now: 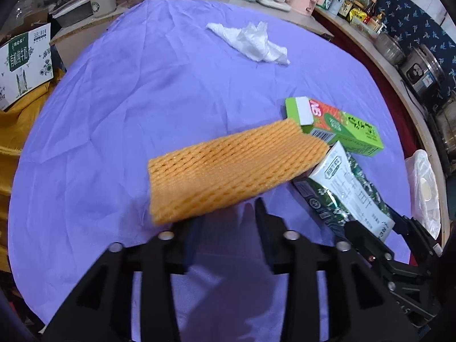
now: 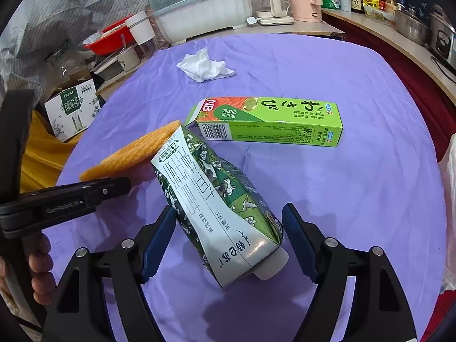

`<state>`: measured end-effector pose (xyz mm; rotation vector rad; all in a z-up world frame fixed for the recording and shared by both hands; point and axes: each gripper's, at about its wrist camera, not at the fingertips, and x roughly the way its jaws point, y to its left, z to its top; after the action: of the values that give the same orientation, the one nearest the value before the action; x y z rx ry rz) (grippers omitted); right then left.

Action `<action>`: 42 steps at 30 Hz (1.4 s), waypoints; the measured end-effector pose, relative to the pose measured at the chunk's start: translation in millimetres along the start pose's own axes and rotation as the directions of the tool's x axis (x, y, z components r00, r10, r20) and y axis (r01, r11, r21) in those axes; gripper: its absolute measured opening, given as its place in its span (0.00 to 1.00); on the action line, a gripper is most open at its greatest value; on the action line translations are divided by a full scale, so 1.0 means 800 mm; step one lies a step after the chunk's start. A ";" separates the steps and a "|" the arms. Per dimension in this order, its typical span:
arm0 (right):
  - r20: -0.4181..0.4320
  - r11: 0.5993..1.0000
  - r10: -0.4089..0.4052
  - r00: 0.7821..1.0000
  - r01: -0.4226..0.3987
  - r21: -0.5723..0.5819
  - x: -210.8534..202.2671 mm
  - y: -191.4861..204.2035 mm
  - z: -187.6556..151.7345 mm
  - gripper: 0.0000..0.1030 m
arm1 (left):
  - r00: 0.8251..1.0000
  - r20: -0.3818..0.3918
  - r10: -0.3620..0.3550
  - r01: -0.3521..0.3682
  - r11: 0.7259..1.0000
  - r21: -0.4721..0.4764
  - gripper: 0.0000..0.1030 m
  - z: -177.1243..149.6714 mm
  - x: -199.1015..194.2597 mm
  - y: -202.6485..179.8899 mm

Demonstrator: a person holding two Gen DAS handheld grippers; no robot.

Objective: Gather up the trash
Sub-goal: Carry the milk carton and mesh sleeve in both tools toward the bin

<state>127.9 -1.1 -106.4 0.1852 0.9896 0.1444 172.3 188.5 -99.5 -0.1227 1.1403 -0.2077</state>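
Note:
An orange foam net lies tilted, its far end propped on a crumpled green-and-white milk carton. My left gripper stands open just behind the net's near edge, its pads off the net; from the right wrist view it reaches in under the net. The carton lies between the blue pads of my right gripper, which is open with a narrow gap on the right side. A green wasabi box lies flat beyond the carton. Farther back sits a crumpled white tissue.
Everything rests on a round table under a purple cloth. A white plastic bag hangs at the table's right edge. Kettles, a covered dish and bottles crowd the counter behind. A milk case stands off the left side. A hand holds the left gripper.

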 end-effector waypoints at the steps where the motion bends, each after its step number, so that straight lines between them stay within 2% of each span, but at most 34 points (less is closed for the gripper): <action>1: 0.001 1.000 -0.004 1.000 0.004 -0.006 -0.001 0.001 0.000 0.70 | 1.000 0.010 -0.002 0.002 1.000 0.001 0.51 0.001 -0.003 -0.001; 6: 0.012 1.000 -0.016 1.000 0.017 -0.018 -0.007 0.001 -0.003 0.65 | 0.998 0.063 -0.006 0.005 1.000 0.027 0.62 0.003 -0.020 0.003; 8: 0.025 1.000 -0.005 1.000 0.005 -0.001 -0.013 -0.004 -0.005 0.57 | 0.997 0.076 -0.005 0.003 0.999 0.035 0.63 0.005 -0.026 0.006; 9: 0.038 1.000 0.000 0.999 -0.001 0.013 -0.019 -0.009 -0.005 0.45 | 0.997 0.082 -0.011 0.008 0.999 0.036 0.63 0.006 -0.030 0.010; 10: 0.044 1.000 0.008 0.999 -0.009 0.025 -0.022 -0.012 -0.004 0.38 | 0.996 0.086 -0.016 0.013 0.999 0.032 0.65 0.008 -0.032 0.013; 12: 0.044 0.999 0.010 0.999 -0.012 0.047 -0.027 -0.021 -0.002 0.35 | 0.995 0.094 -0.025 0.023 0.999 0.022 0.71 0.009 -0.035 0.019; 15: 0.031 0.999 0.009 0.999 -0.010 0.036 -0.025 -0.019 0.001 0.35 | 0.994 0.106 -0.030 0.031 0.999 -0.010 0.71 0.014 -0.035 0.028; 17: 0.024 1.000 0.002 1.000 -0.003 0.022 -0.023 -0.012 0.002 0.41 | 0.995 0.089 -0.035 0.038 0.999 -0.033 0.72 0.020 -0.028 0.033; 22: 0.013 0.999 -0.018 1.000 0.018 -0.027 -0.012 0.004 0.001 0.58 | 1.000 0.015 0.000 0.001 0.998 -0.065 0.69 0.027 0.002 0.033; 25: 0.011 0.998 -0.034 0.999 0.035 -0.049 -0.004 0.008 -0.001 0.63 | 1.000 -0.026 0.013 -0.016 0.996 -0.087 0.63 0.028 0.019 0.035; 27: 0.010 0.999 -0.027 1.000 0.027 -0.043 0.000 0.006 -0.002 0.64 | 0.999 -0.018 0.033 -0.034 0.996 -0.083 0.59 0.027 0.021 0.034; 31: 0.019 1.000 -0.012 1.000 0.012 -0.029 0.002 0.001 -0.002 0.64 | 1.000 -0.024 0.011 -0.012 0.998 -0.068 0.25 0.028 0.019 0.032; 32: 0.019 0.999 -0.013 1.000 0.013 -0.029 0.002 0.002 -0.003 0.64 | 1.000 -0.026 0.007 -0.008 0.998 -0.064 0.20 0.027 0.019 0.032; 34: 0.019 0.999 -0.019 1.000 0.020 -0.034 0.001 0.002 -0.003 0.63 | 1.000 -0.030 -0.005 0.003 0.999 -0.051 0.03 0.024 0.018 0.029; 36: 0.021 0.999 -0.026 0.999 0.027 -0.031 -0.001 0.002 -0.005 0.63 | 0.999 -0.032 -0.019 0.017 0.999 -0.039 0.00 0.021 0.016 0.025; 42: 0.044 0.998 -0.048 0.998 0.047 0.029 -0.018 -0.015 -0.013 0.62 | 0.998 -0.025 -0.050 0.050 0.999 -0.011 0.00 0.011 0.001 0.010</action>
<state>111.6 -14.5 -102.7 0.1892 0.9514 0.0825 181.8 196.0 -98.3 -0.1585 1.1644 -0.2486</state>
